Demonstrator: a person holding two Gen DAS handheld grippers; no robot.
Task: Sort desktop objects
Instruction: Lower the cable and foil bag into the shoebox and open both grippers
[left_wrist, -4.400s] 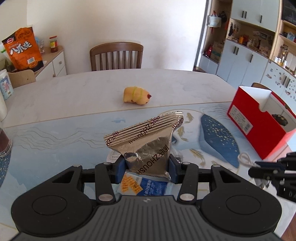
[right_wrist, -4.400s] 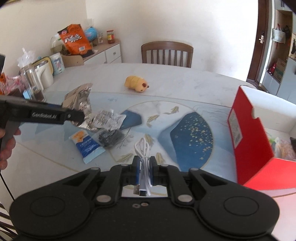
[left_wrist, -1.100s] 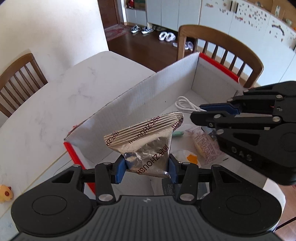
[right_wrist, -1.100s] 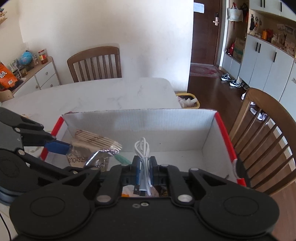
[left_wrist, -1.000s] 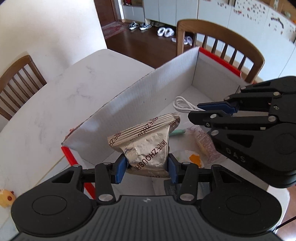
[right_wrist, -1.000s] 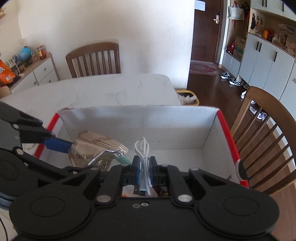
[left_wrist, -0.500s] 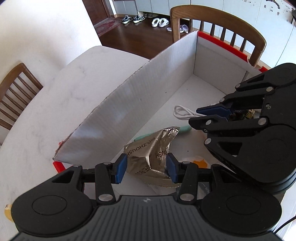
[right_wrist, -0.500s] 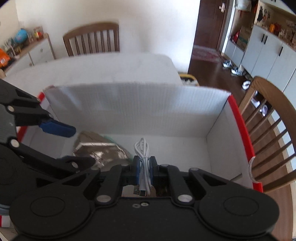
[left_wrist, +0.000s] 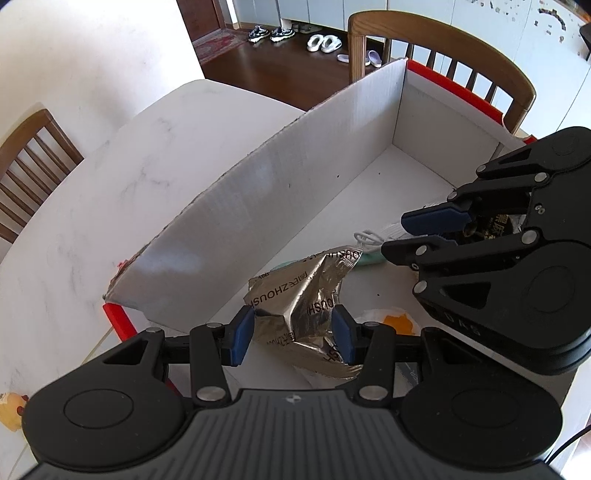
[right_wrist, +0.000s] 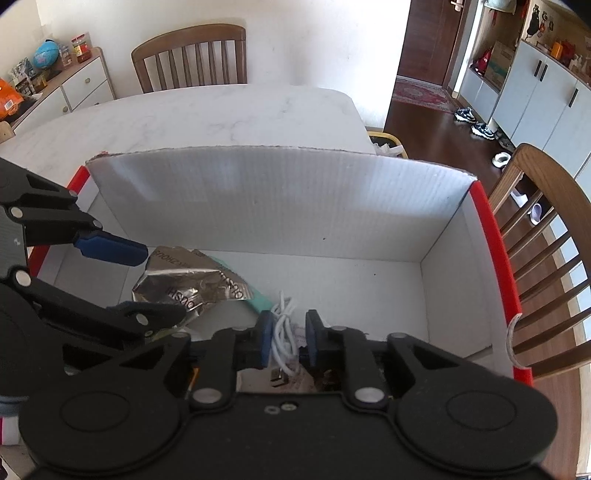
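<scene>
Left hand-held gripper (left_wrist: 293, 330) clamps foil packet (left_wrist: 306, 288), right hand-held gripper (right_wrist: 289, 341) opening – white cable (right_wrist: 284, 332) between.

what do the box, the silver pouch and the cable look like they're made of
Box: probably corrugated board, matte white inside, red outside; fine ribbing shows on the wall.
Pouch: metallised foil or foil-laminate, shiny and sharply creased, with printed lettering.
Cable: smooth white plastic or rubber sheath, bundled in soft loops, with a metal plug at its end.
</scene>
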